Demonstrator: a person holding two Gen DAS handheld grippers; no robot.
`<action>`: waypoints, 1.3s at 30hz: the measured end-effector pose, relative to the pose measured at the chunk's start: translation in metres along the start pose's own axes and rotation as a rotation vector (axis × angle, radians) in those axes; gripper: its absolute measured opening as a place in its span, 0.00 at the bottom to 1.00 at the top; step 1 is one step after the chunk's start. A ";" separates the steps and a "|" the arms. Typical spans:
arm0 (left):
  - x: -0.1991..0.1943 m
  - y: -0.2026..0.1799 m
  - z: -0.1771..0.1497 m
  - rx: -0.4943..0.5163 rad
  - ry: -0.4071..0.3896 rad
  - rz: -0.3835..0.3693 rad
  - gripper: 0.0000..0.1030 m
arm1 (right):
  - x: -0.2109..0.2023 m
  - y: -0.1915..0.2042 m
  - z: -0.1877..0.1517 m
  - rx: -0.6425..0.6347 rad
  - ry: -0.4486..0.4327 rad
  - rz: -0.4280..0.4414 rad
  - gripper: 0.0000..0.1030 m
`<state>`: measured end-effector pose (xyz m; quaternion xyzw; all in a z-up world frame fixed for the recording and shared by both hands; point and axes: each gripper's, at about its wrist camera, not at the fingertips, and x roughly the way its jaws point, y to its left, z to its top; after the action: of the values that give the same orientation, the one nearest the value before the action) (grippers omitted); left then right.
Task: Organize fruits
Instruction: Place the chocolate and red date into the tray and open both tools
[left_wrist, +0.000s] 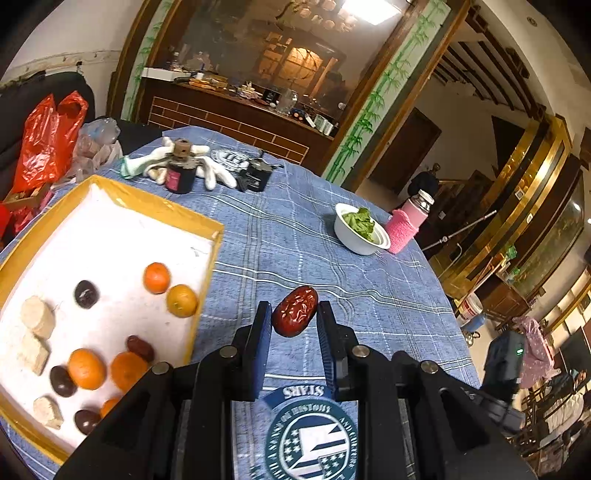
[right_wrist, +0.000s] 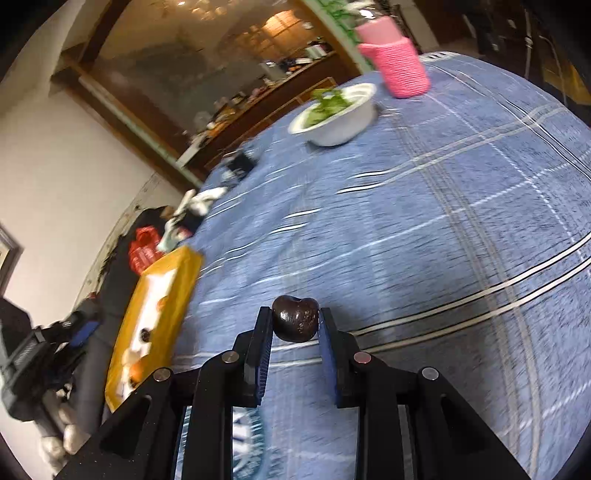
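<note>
Wrinkled red jujube date (left_wrist: 295, 311): light, leathery skin, slightly soft, firm core. It's pinched across its short axis in the left gripper (left_wrist: 293, 318), above the blue plaid tablecloth (left_wrist: 295, 236).

Glossy dark-brown chestnut (right_wrist: 295, 319): hard, slick, likely to slip, clamped mid-body in the right gripper (right_wrist: 294, 322).

Yellow-rimmed white tray (left_wrist: 207, 221) of fruit at 9 o'clock.

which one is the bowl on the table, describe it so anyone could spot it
Start at the round table under the blue plaid cloth and look to the side away from the yellow-rimmed tray. There a white bowl sits right beside a bottle in a pink knitted sleeve. It is the only dish, and it holds green leaves.
</note>
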<state>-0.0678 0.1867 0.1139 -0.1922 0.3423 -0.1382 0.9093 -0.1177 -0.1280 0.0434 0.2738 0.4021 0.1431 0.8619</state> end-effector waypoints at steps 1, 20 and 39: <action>-0.004 0.005 -0.001 -0.006 -0.006 0.004 0.23 | 0.000 0.010 -0.001 -0.012 0.006 0.018 0.27; -0.064 0.169 -0.015 -0.259 -0.060 0.333 0.23 | 0.110 0.226 -0.066 -0.361 0.357 0.268 0.29; -0.077 0.158 -0.018 -0.227 -0.087 0.302 0.68 | 0.115 0.210 -0.066 -0.258 0.311 0.256 0.47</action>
<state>-0.1170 0.3522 0.0752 -0.2460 0.3408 0.0477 0.9061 -0.1006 0.1194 0.0612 0.1847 0.4704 0.3419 0.7923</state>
